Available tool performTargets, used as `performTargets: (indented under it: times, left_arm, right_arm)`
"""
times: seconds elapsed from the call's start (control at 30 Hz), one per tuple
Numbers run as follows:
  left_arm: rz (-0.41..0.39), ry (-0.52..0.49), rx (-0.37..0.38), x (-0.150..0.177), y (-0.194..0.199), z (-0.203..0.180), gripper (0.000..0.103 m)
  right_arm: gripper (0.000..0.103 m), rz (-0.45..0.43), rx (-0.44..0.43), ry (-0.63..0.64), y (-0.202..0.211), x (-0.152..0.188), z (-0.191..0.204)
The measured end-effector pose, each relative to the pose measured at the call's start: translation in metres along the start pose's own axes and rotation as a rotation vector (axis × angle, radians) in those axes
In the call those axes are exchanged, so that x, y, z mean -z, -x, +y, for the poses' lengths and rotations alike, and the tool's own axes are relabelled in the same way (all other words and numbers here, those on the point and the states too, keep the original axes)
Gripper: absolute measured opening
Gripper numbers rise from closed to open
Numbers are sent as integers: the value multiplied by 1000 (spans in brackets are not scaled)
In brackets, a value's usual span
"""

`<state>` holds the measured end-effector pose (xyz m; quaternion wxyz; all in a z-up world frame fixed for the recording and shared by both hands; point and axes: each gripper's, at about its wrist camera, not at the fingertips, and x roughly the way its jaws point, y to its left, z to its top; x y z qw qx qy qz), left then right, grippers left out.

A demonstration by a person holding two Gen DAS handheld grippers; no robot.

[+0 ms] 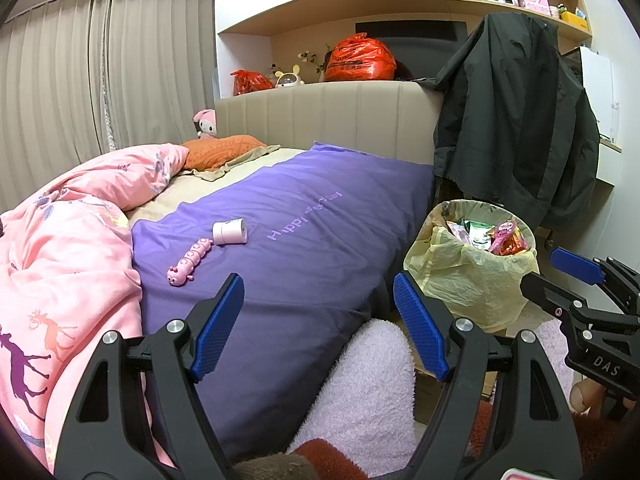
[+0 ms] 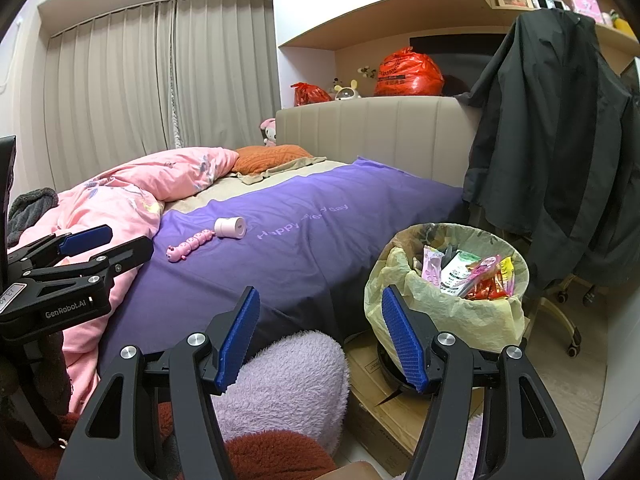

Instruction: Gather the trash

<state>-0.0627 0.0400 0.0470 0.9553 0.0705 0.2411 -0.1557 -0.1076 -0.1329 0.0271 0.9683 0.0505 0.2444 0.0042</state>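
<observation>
A trash bin (image 1: 472, 280) lined with a yellowish bag stands beside the bed, full of colourful wrappers (image 1: 500, 236); it also shows in the right wrist view (image 2: 448, 304). On the purple blanket (image 1: 304, 240) lie a pink caterpillar toy (image 1: 190, 260) and a small white-pink cylinder (image 1: 230, 232), also in the right wrist view, toy (image 2: 190, 246) and cylinder (image 2: 230, 227). My left gripper (image 1: 320, 320) is open and empty above the bed's near edge. My right gripper (image 2: 320, 336) is open and empty, left of the bin.
A pink duvet (image 1: 72, 260) is heaped on the bed's left. A dark jacket (image 1: 516, 120) hangs on a chair behind the bin. Red bags (image 1: 360, 58) sit on the headboard ledge. A fluffy lilac cushion (image 2: 288, 380) and cardboard (image 2: 380, 400) lie below.
</observation>
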Motion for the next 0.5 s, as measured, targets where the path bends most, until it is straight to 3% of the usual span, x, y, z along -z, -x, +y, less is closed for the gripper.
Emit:
performTargets:
  times: [0.2, 0.33, 0.5]
  left_arm:
    - [38, 24, 4, 4, -11, 2, 74]
    - [146, 102, 15, 8, -43, 19, 74]
    - [252, 152, -111, 10, -112, 55, 74]
  right_arm:
    - [60, 13, 3, 8, -1, 3, -2]
    - [60, 48, 4, 19, -15, 2, -6]
    - [60, 115, -10, 62, -59, -4, -7]
